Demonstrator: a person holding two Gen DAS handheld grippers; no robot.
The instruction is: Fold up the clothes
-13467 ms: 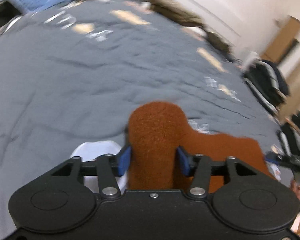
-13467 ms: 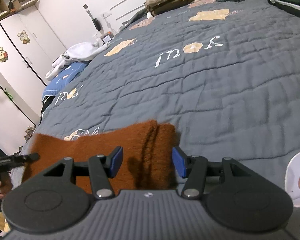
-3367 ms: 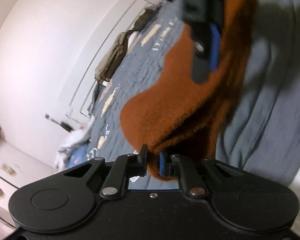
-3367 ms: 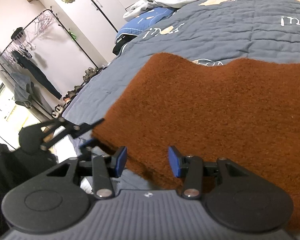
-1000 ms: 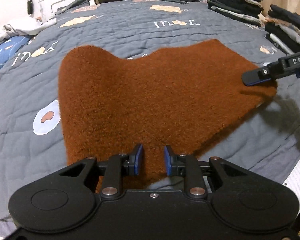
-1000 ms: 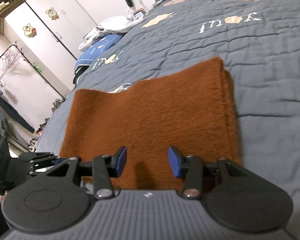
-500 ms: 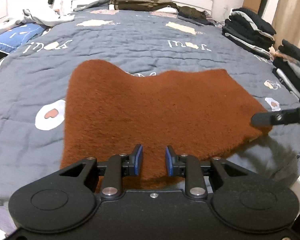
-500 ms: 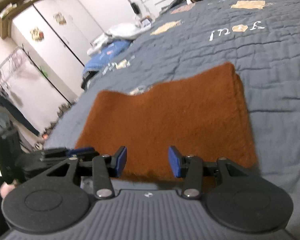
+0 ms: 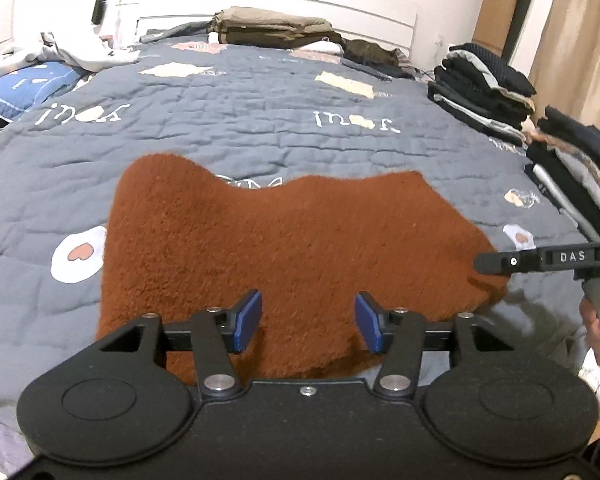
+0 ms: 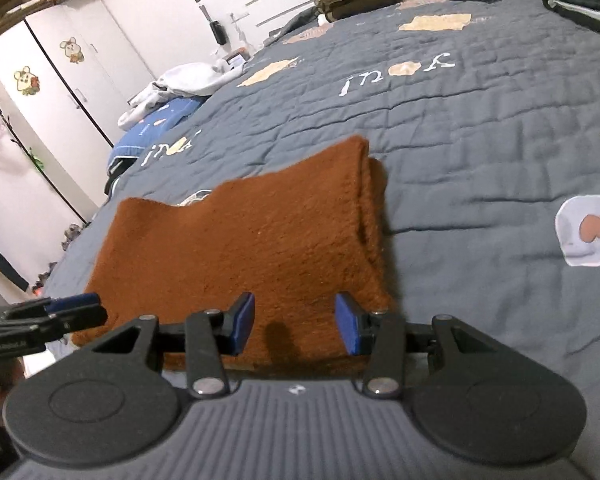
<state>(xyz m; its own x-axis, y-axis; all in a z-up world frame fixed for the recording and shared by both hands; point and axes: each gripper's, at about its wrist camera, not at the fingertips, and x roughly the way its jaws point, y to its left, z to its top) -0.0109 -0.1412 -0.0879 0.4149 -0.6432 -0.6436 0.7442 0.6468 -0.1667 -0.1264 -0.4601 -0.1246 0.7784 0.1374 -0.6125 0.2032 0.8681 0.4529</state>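
- Half a second ago the left tool (image 9: 307, 322) had its blue pads close together; now they are wide apart and hold nothing.
- The right tool (image 10: 295, 323) is open and empty too.
- The brown sweater (image 9: 284, 248) lies flat by the bed's (image 9: 260, 120) near edge, right in front of both tools, long side left to right.
- The right tool's arm reads "DAS".

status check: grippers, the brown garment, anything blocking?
Left gripper open, right gripper open. Brown garment flat on the quilt, near edge at both. Nothing blocking.
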